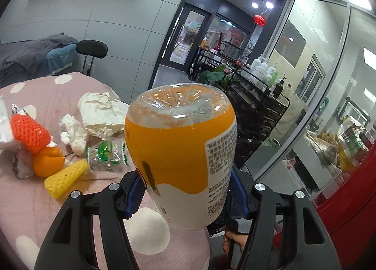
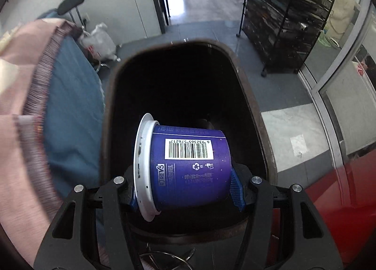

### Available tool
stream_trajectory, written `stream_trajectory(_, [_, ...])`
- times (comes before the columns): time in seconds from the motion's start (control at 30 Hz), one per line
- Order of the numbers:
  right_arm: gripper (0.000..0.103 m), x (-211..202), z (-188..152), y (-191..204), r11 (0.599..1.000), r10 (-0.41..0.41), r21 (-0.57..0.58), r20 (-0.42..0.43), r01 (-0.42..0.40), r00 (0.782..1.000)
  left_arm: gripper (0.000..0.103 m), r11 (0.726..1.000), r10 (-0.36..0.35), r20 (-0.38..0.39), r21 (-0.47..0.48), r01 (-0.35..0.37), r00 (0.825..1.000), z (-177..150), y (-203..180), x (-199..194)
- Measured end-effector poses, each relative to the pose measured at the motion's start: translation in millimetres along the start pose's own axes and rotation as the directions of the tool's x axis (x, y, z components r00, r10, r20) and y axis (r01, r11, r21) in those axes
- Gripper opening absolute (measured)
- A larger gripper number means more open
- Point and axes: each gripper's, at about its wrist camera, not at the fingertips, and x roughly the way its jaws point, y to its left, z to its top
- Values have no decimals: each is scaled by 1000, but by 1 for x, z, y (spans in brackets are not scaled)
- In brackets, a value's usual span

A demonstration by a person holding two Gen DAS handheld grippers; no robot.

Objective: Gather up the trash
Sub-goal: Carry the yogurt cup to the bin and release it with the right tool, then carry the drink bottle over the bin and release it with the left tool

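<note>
My left gripper (image 1: 185,194) is shut on an orange-and-white plastic bottle (image 1: 181,152), held base-forward between the blue pads over the edge of a pink dotted bed (image 1: 47,199). Left of it lie crumpled white tissues (image 1: 101,112), an orange foam net (image 1: 29,132), an orange (image 1: 48,163), a yellow foam net (image 1: 64,177) and a crushed clear bottle (image 1: 108,156). In the right wrist view my right gripper (image 2: 186,190) is shut on a purple cup (image 2: 188,166) with a white rim, lying sideways above the dark opening of a brown bin (image 2: 183,96).
A black wire shelf rack (image 2: 286,16) stands beyond the bin on the grey floor. A blue bed skirt (image 2: 72,115) hangs at the bin's left. A red surface (image 2: 340,192) lies to the right. A black stool (image 1: 91,50) and a glass partition (image 1: 317,82) are further off.
</note>
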Motion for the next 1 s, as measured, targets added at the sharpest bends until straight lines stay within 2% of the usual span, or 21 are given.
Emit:
stream_trajectory(0.2, [59,29,0,-6,1000,-12,20,-60,13,998,61,1000,-19,-51,4,19,998,-8,-5,19])
stream_trajectory(0.3, [69,27,-2,-9,999,-6,33,-53,8,999,61,1000,-20,-64,8,21,998,-10,-8,27])
stream_trajectory(0.37, [74,20,-5,-12,999,-6,43,-36,8,999,61,1000,-25,-76,12,26,997,-11,-10,31])
stream_trajectory(0.7, [77,-41,-30,-47,993,-42,116,90,32,995,61,996,-49,-147,67,59,988,-20,-40,73])
stream_trajectory(1.0, [78,-70,-45,-93,967,-113,239,118,82,987,61,983,-14,-241,174,57,970,-45,-69,128])
